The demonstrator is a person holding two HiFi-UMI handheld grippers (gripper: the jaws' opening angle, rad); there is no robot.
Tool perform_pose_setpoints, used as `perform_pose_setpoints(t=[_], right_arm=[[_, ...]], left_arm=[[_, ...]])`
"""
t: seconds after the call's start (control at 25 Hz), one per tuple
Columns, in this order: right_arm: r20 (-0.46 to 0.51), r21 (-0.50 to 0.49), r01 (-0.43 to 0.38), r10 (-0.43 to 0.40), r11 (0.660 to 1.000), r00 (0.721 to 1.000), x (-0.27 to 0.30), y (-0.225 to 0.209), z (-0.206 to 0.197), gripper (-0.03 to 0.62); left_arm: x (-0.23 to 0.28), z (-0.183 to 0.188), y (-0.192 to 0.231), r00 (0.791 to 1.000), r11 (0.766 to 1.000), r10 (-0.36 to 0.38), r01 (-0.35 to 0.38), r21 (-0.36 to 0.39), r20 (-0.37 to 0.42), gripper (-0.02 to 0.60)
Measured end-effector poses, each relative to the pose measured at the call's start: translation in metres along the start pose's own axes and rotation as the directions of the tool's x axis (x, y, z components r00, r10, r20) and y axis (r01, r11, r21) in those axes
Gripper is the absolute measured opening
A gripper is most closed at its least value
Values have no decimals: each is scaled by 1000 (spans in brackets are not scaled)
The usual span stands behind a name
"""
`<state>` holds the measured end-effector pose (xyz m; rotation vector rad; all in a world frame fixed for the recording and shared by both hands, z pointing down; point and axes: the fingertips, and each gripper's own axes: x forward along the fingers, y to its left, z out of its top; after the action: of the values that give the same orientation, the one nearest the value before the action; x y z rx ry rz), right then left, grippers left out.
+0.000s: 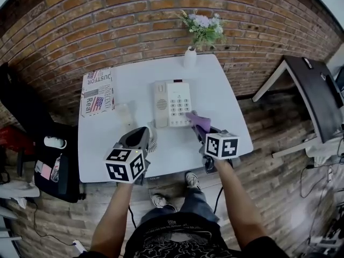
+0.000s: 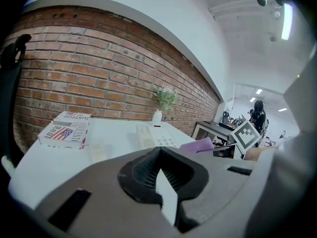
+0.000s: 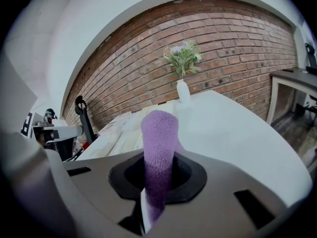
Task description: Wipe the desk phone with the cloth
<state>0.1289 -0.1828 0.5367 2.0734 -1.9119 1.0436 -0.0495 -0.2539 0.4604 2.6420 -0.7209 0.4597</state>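
Observation:
A white desk phone (image 1: 172,103) lies in the middle of the white table (image 1: 226,98), keypad up, with its handset (image 1: 160,104) on the left side. My right gripper (image 1: 197,123) is shut on a purple cloth (image 1: 199,120) that touches the phone's near right corner. In the right gripper view the purple cloth (image 3: 158,152) stands up from between the jaws. My left gripper (image 1: 141,138) hovers at the phone's near left, shut and holding nothing. The left gripper view shows the phone (image 2: 155,136) and the cloth (image 2: 198,145) ahead.
A printed box (image 1: 97,92) lies at the table's left back corner. A white vase with flowers (image 1: 192,52) stands at the back edge against the brick wall. The coiled phone cord (image 1: 152,140) runs near my left gripper. A dark desk (image 1: 314,98) stands to the right.

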Motion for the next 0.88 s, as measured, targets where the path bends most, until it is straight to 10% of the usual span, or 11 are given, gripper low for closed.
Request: perform_pose_setpoints(t=[0.88], right_arm=[[1,71,-109,110,991,994,40,83,-17,43]], left_arm=[[-41,-21,36,998,997,57,-57,-43,5,2]])
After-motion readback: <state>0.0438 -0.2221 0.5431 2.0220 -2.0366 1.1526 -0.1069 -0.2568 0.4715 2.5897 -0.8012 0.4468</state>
